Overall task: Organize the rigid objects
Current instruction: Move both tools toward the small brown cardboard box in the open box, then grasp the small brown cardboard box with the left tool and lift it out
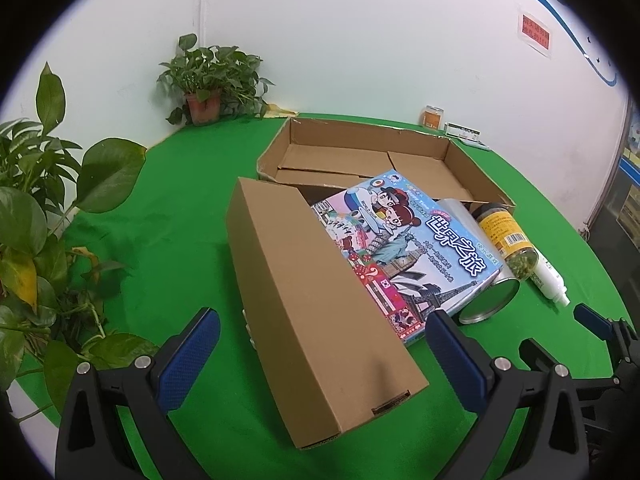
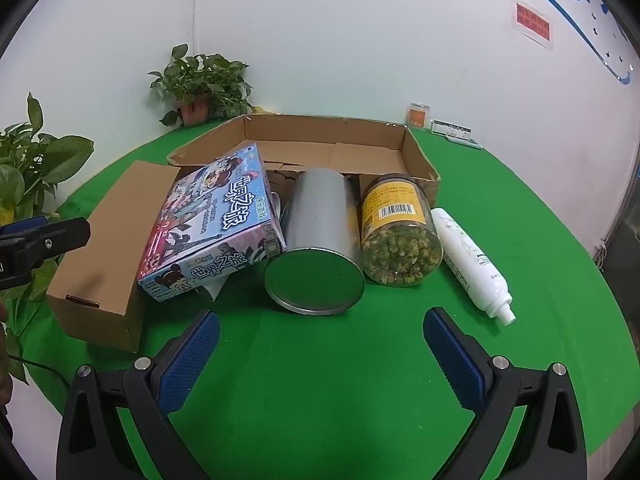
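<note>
Left gripper [image 1: 320, 332] hanging wide open around the brown box [image 1: 316, 312], right gripper [image 2: 320, 330] gaping empty facing the tin [image 2: 320, 240], jar [image 2: 396, 236], bottle [image 2: 472, 264] lying on the bench [image 2: 320, 380]

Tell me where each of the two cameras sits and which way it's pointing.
Left wrist: sits on the left gripper, facing forward and down at the brown box between its open fingers; the right gripper shows at the right edge.
Right wrist: sits on the right gripper, low over the green table, facing the tin, jar and bottle; the left gripper shows at the left edge.
Shared: brown box, game box, tin, jar, bottle, open tray, both plants.
</note>
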Motion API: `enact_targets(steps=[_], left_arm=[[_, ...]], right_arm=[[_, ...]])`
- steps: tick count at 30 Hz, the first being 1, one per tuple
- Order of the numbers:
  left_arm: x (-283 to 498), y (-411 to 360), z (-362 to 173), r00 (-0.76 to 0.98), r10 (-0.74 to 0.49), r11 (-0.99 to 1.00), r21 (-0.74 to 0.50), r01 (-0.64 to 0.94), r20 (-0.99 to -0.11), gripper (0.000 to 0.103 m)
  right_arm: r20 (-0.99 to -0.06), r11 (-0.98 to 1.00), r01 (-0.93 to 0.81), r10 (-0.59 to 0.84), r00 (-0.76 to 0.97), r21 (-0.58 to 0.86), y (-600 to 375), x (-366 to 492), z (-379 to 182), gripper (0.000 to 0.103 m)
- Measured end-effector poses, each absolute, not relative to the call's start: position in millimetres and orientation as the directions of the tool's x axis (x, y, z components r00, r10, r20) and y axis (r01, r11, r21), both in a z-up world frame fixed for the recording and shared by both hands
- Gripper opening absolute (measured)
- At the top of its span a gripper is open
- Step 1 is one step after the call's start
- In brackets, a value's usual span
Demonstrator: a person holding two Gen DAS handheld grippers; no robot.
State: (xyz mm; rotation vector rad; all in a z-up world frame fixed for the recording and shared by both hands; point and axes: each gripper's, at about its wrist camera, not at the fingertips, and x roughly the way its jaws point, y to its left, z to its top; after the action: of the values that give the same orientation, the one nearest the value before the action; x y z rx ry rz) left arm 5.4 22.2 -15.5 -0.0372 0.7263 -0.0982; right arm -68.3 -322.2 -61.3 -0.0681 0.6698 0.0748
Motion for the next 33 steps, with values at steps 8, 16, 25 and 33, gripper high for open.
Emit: enact_targets(steps=[8, 16, 25, 33], left_arm=[[3, 27, -17, 0.74, -0.12, 0.993, -0.085, 0.085, -0.662, 0.102], [1, 36, -10, 0.742, -0.124, 0.992, -0.092, 0.083, -0.659, 0.102], [-9, 50, 6, 0.748, -0.092, 0.996, -0.047, 0.08, -0.657, 0.102], [-2, 74, -5, 0.694, -0.119, 0.991, -0.127, 0.041, -0.71, 0.102]], right_arm=[[-0.623, 0.994, -0.094, 0.042, 0.781, -0.051, -317, -68, -61, 0.102], [-0.617, 0.993, -0.098, 0.041, 0.786, -0.058, -312, -69, -57, 0.102], [-0.626, 0.99, -0.135, 0.076, 0.776, -0.047, -308, -72, -61, 0.102], [-0.63, 0.957, -0.288, 0.246, 0.737, 0.036, -293, -77, -65, 0.102]])
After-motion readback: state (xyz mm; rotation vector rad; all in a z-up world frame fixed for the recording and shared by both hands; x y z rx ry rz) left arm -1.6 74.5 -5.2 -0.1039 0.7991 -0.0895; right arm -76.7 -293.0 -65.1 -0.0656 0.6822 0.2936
